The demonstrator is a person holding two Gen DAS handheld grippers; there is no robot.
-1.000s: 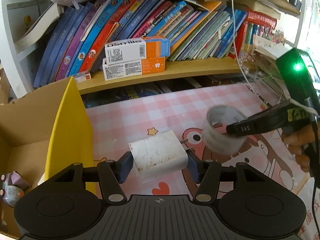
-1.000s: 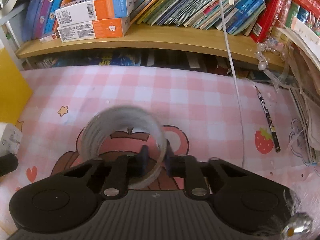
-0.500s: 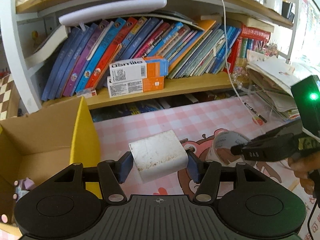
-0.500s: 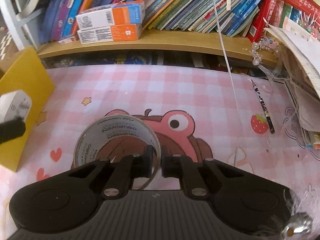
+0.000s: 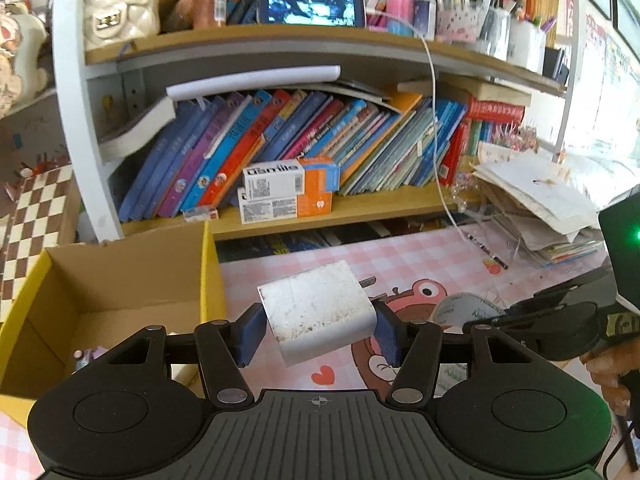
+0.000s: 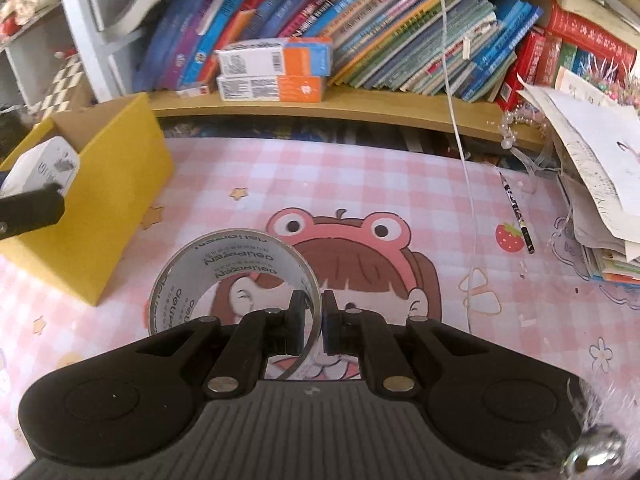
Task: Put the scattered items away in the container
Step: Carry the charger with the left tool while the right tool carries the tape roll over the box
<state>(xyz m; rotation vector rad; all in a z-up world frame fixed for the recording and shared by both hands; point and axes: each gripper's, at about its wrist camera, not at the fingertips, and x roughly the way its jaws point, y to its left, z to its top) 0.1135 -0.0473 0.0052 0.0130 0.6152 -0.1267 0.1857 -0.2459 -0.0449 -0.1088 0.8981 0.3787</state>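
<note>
Bright daylight glares from the right — fisheye-bent edges, slight motion blur.

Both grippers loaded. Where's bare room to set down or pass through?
Free: the pink mat between the yellow box and the white cable, and the box floor, bare apart from a small toy in its near corner. Crowded: right edge, where a pencil lies by the paper stack.

Charger [image 5: 320, 312]: white plastic, smooth, scuffed w/ dirt specks. Tape roll [image 6: 234, 280]: clear glossy film, printed inner core. Box [image 5: 132, 280]: matt cardboard, yellow outside, raw brown inside. Desk mat [image 6: 360, 184]: smooth printed pink check. Gripper bodies: matt black ribbed plastic, metal pivot pins. Shelf [image 6: 360, 110]: wood-look board.
</note>
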